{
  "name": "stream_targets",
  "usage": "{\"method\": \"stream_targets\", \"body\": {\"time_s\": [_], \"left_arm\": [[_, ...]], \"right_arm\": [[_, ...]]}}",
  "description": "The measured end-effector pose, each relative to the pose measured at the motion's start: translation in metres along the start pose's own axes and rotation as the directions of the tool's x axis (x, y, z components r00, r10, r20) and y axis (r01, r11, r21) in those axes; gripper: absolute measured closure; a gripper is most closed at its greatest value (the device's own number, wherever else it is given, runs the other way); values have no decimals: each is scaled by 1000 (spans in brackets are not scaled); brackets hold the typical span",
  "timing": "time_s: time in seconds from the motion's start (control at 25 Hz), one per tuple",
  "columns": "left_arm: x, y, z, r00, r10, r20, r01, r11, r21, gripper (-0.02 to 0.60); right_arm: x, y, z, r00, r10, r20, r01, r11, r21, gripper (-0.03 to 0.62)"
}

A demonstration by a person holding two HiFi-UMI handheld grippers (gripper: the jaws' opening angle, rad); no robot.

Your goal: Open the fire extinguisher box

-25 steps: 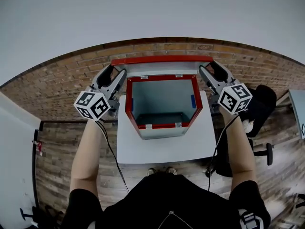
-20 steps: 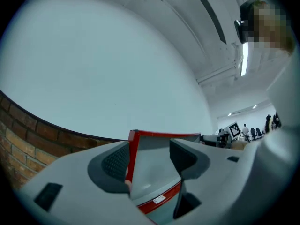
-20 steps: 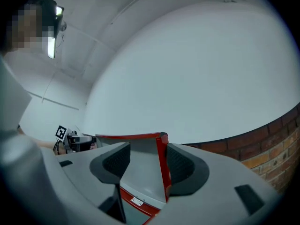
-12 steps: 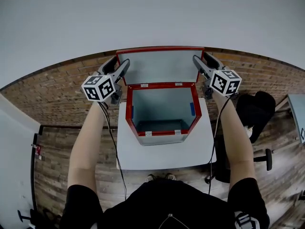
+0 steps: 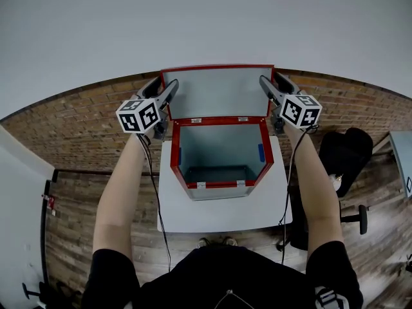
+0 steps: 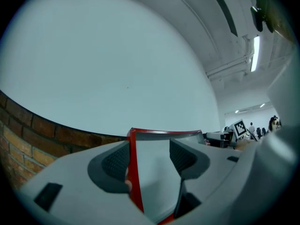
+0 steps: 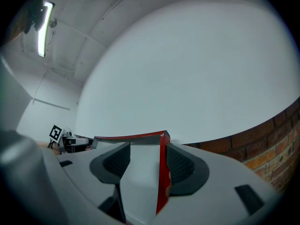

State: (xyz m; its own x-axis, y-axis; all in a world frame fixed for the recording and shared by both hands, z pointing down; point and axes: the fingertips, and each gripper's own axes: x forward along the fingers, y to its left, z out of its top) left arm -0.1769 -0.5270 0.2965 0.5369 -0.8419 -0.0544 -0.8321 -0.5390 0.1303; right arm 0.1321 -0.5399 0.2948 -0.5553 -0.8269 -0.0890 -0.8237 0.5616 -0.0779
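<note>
The fire extinguisher box (image 5: 172, 150) has a red frame and is pale grey inside (one small blue patch on its right wall). The worktop (image 5: 222, 205) is white. The left gripper (image 5: 167, 84) and right gripper (image 5: 270, 78) are grey, with black-and-white square-patterned cubes (image 5: 140, 116). The brick wall (image 5: 77, 118) is red-brown.

Box (image 5: 219, 172) on table (image 5: 222, 205); lid (image 5: 217, 92) upright behind opening; left gripper (image 5: 164, 86) astride lid's left edge, right gripper (image 5: 271, 81) astride right edge.

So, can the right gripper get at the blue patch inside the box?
Probably: the lid stands up, the box is uncovered, nothing covers the blue patch. The right gripper must first back off the lid's edge.
</note>
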Motion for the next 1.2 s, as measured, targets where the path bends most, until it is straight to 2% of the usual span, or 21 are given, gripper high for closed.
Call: {"method": "stream_targets", "body": {"time_s": [0.44, 0.6, 0.72, 0.84, 0.96, 1.04, 1.12, 1.2], "left_arm": [[0, 0, -1, 1000, -9, -11, 9, 999, 30, 267], [-12, 8, 6, 1000, 13, 0, -13, 999, 37, 265], [-31, 11, 20, 998, 38, 39, -40, 998, 51, 265], [-55, -6, 31, 995, 42, 88, -49, 995, 85, 265], [-80, -40, 33, 992, 22, 122, -39, 990, 134, 267], [-100, -64, 31, 989, 7, 150, -30, 988, 152, 267], [-122, -84, 26, 983, -6, 181, -20, 990, 141, 275], [-142, -100, 16, 978, 0, 210, -23, 994, 108, 311]], "right_arm": [[1, -5, -4, 1000, -8, 0, 8, 1000, -3, 340], [-13, -14, 6, 999, -45, 28, 46, 999, -15, 340], [-38, -17, 25, 994, -92, 62, 94, 995, -40, 339], [-64, 3, 38, 992, -98, 84, 106, 990, -93, 341], [-88, 35, 41, 993, -75, 97, 89, 985, -150, 341], [-103, 58, 39, 992, -56, 113, 73, 985, -155, 341], [-119, 78, 31, 991, -56, 123, 73, 987, -145, 370], [-135, 96, 21, 990, -61, 125, 79, 985, -151, 439]]}}
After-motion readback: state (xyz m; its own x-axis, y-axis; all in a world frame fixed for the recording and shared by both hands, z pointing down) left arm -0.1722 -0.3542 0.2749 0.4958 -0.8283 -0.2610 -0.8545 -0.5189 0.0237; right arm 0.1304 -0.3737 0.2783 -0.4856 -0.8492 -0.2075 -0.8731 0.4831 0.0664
